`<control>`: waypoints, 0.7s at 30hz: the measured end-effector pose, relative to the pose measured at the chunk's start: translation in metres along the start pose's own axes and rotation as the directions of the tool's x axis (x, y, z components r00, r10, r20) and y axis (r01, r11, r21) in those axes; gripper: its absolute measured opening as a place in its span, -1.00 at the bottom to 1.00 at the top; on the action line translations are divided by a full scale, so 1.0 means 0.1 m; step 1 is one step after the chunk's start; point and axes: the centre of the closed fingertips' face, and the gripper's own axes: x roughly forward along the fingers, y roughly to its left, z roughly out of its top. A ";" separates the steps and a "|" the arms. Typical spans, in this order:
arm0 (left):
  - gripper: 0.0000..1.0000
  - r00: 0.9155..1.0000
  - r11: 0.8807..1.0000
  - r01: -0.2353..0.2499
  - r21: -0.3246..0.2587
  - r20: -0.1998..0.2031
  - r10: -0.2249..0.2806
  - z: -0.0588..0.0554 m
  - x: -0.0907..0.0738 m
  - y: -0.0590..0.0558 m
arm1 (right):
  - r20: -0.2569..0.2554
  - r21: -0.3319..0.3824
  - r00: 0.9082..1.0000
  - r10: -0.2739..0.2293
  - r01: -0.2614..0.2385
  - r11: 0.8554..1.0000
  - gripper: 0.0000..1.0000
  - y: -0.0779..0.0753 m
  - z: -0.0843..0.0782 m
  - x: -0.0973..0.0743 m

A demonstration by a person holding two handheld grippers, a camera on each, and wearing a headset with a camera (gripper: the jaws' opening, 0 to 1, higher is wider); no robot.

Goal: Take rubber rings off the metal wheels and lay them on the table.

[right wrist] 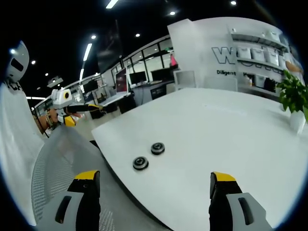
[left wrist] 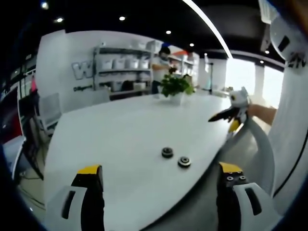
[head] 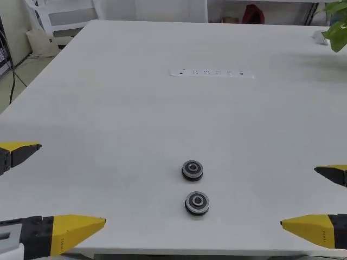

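Left gripper (head: 71, 183) and right gripper (head: 299, 196), jaws spread and empty, flank two metal wheels (head: 192, 170).
Approach step, seemingly: next, pin one wheel, peel its rubber ring (head: 187, 203).

the white back wall (right wrist: 192, 43) carries big grey letters (right wrist: 222, 54) starting with "w" — the rest is lost behind shelves (right wrist: 260, 48). below, a smaller print (right wrist: 226, 72) begins "diligent" — the rest can't be read.

Premises were an open-plan office with a lab or showroom character: a large white table (head: 135, 108) carrying a power strip (head: 211, 73), wall shelving (left wrist: 120, 67) stocked with white bins, wall lettering (right wrist: 227, 55), monitors (right wrist: 140, 77) on desks, recessed ceiling lights (left wrist: 121, 18), and a potted plant (left wrist: 175, 86).
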 end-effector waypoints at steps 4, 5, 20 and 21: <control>0.99 1.000 1.000 -0.020 0.004 -0.010 0.020 0.04 0.04 0.00 | 0.002 -0.004 1.000 0.021 -0.021 1.000 0.87 -0.04 0.01 -0.01; 0.98 1.000 1.000 -0.020 0.007 -0.014 0.021 0.04 0.06 -0.01 | 0.005 -0.004 1.000 0.024 -0.024 1.000 0.86 -0.05 0.02 -0.01; 0.90 0.998 0.999 0.012 0.050 -0.062 -0.009 0.11 0.35 -0.21 | 0.025 -0.024 0.995 0.093 -0.092 0.995 0.74 -0.18 0.04 0.08; 0.90 0.998 0.999 0.015 0.051 -0.060 -0.012 0.12 0.37 -0.22 | 0.026 -0.029 0.995 0.098 -0.097 0.995 0.73 -0.19 0.04 0.10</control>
